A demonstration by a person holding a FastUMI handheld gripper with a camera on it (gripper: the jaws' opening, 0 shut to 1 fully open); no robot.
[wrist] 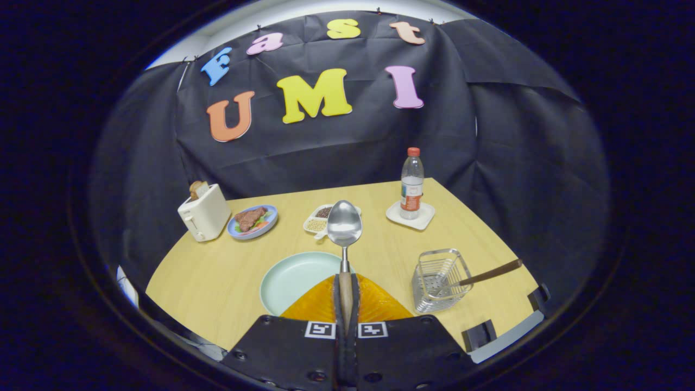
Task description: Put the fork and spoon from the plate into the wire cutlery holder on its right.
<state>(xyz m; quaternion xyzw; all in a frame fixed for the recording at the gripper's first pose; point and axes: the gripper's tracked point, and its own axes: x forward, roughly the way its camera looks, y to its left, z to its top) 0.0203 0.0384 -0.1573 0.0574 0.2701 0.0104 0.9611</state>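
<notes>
Spoon [344, 225]: metal bowl, wooden handle; clamped by the handle between the two fingers of the gripper [346, 293], which are closed narrow on it. The bowl stands upright ahead of the fingertips, raised above the table.

Plate [293, 277]: pale green, round, nothing lying on its visible part; it sits on the table just ahead of the fingers and a little to their left, partly hidden by them.

Wire cutlery holder [438, 279]: square wire basket to the right of the plate, near the table's right edge. One utensil [488, 273] with a brown handle rests in it, the handle leaning out over the right rim; its head is too small to identify.

Table [217, 282]: light wood. Bare surface lies left of the plate, between plate and holder, and in a band across the middle before the far row of items.

Far row, left to right:
- Toaster [203, 217]: cream, near the left edge, with toast [198, 188] standing in its slot.
- Blue dish [253, 221]: holds a piece of meat with greens.
- Divided white dish [320, 220]: compartments with dark and pale grains, partly behind the spoon's bowl.
- Water bottle [412, 182]: clear, red cap, upright on a white square coaster [411, 215], toward the far right corner.

Two dark clamps [478, 334] grip the near right edge of the table.
</notes>
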